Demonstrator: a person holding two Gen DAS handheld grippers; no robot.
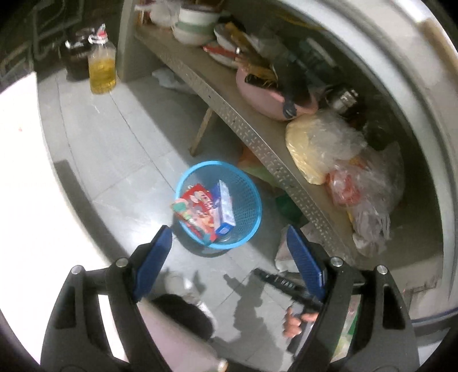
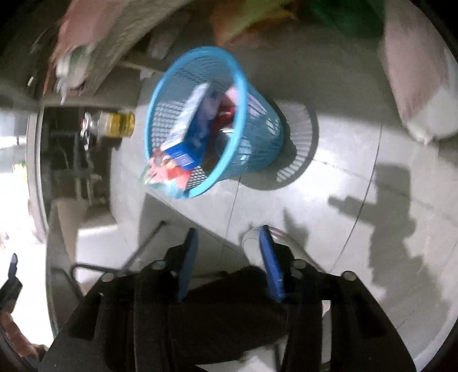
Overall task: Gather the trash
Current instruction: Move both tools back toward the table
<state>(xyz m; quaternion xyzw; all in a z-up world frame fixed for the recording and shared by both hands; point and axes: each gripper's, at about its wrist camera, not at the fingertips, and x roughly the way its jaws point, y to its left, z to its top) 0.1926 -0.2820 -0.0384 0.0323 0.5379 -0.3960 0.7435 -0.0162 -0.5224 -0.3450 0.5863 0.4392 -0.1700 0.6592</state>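
On floor, blue basket [image 1: 249,213] upright, mouth upward

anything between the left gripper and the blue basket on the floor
Nothing visible does. The left gripper is open and empty, and only bare floor tile lies between it and the blue basket, which already holds a red packet and a blue box.

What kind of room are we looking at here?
Probably a home kitchen or pantry corner: a low shelf crowded with bowls and plastic food bags, a bottle of cooking oil on the tiled floor, and a blue mesh wastebasket holding packaging.
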